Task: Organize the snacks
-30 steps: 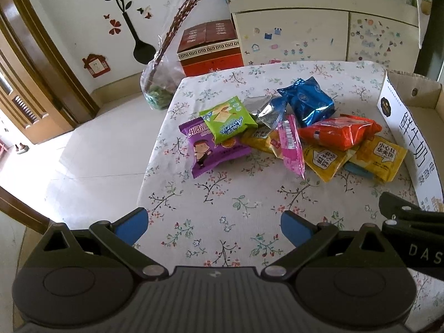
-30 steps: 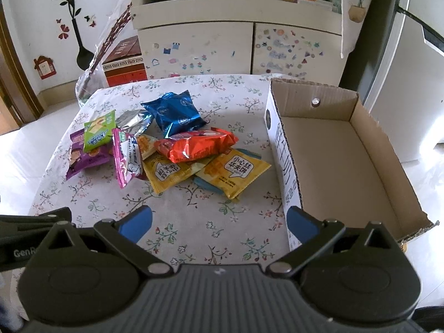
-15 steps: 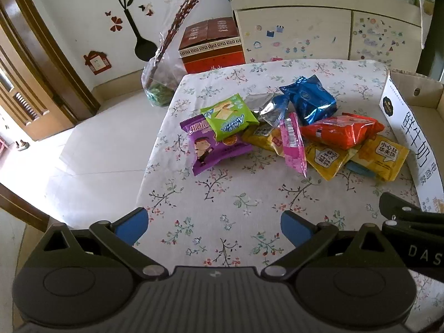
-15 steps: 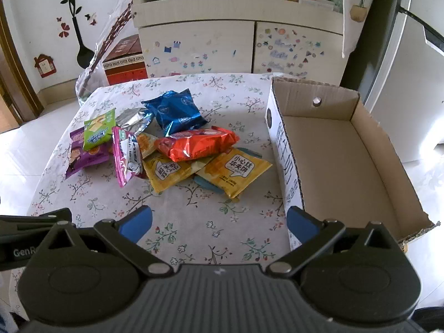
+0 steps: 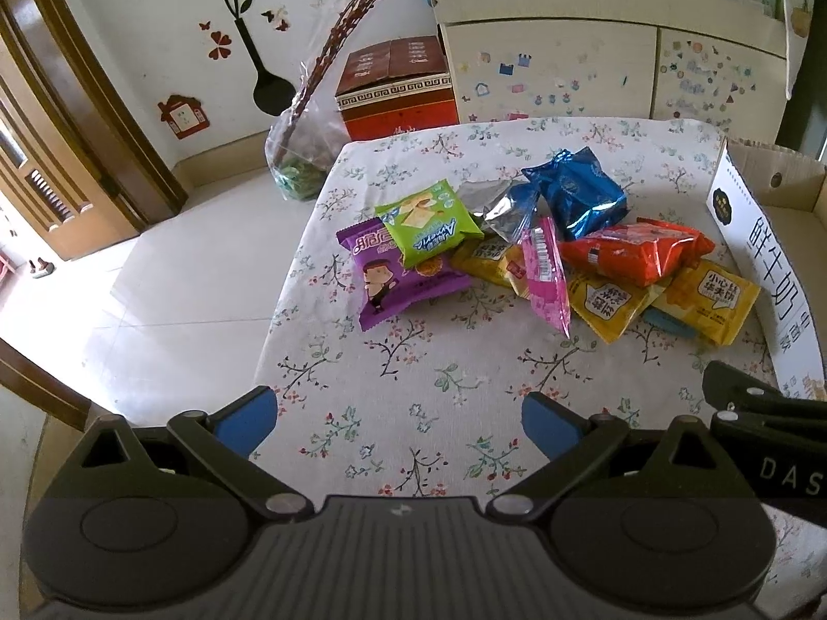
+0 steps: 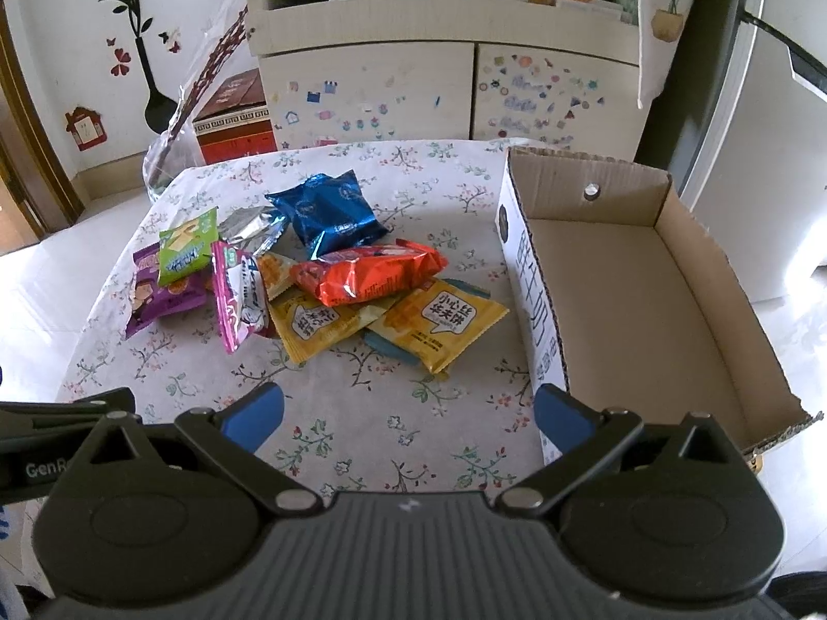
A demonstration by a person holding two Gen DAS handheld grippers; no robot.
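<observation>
Snack packets are seen heaped just left of the empty cardboard box, ahead of both wide-open, empty grippers; the right gripper is judged nearer the box

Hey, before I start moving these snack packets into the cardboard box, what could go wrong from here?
1. The packets overlap: the orange packet lies on the yellow packets, so pulling a lower one may drag others along.
2. The purple packet sits near the table edge and could get knocked off.
3. The cardboard box looks empty and light, so a bump from the open right tongs might shift it. The left tongs are open too.
</observation>
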